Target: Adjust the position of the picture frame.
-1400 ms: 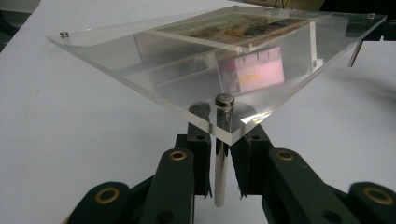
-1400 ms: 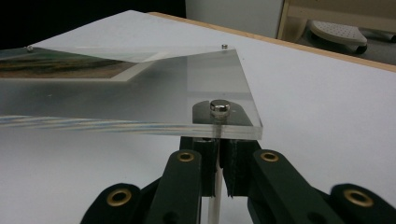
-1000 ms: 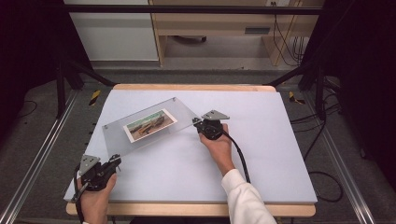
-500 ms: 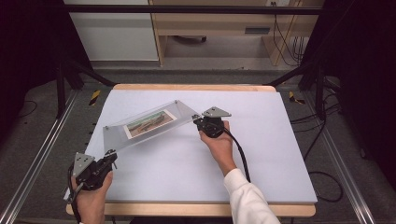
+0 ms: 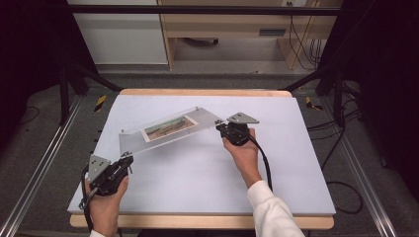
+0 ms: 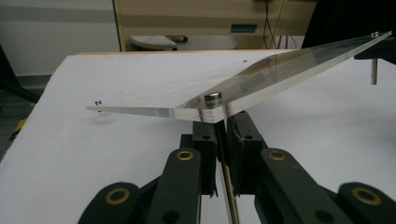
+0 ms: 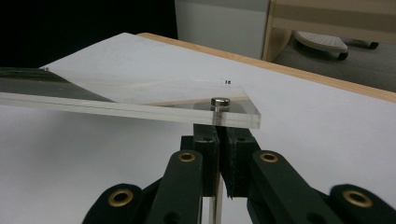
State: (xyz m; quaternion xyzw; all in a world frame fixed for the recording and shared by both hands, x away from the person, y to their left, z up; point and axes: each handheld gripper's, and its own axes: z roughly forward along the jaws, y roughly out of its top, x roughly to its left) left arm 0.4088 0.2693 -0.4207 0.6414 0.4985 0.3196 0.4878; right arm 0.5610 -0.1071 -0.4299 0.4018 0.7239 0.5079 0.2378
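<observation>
A clear acrylic picture frame (image 5: 163,129) with a small landscape photo (image 5: 165,127) inside hangs tilted above the white table (image 5: 197,173). My left gripper (image 5: 127,159) is shut on the thin post under the frame's near-left corner. In the left gripper view the jaws (image 6: 221,135) pinch that post below a silver stud (image 6: 213,96). At the frame's far-right corner, my right gripper (image 5: 220,126) is shut on the post there. Its jaws (image 7: 218,137) close under another stud (image 7: 218,101) in the right gripper view. The acrylic frame (image 7: 126,105) stretches away to the left.
The table's wooden edge (image 5: 197,220) runs along the front. Metal rails (image 5: 39,168) flank both sides. A yellow-black tool lies on the floor at left (image 5: 100,102) and another at right (image 5: 309,102). A cable (image 5: 264,163) trails from the right gripper.
The frame has risen off the table and tipped more edge-on, carried right and toward me. Its near-left corner now sits in the left gripper, which moved forward slightly to meet it.
</observation>
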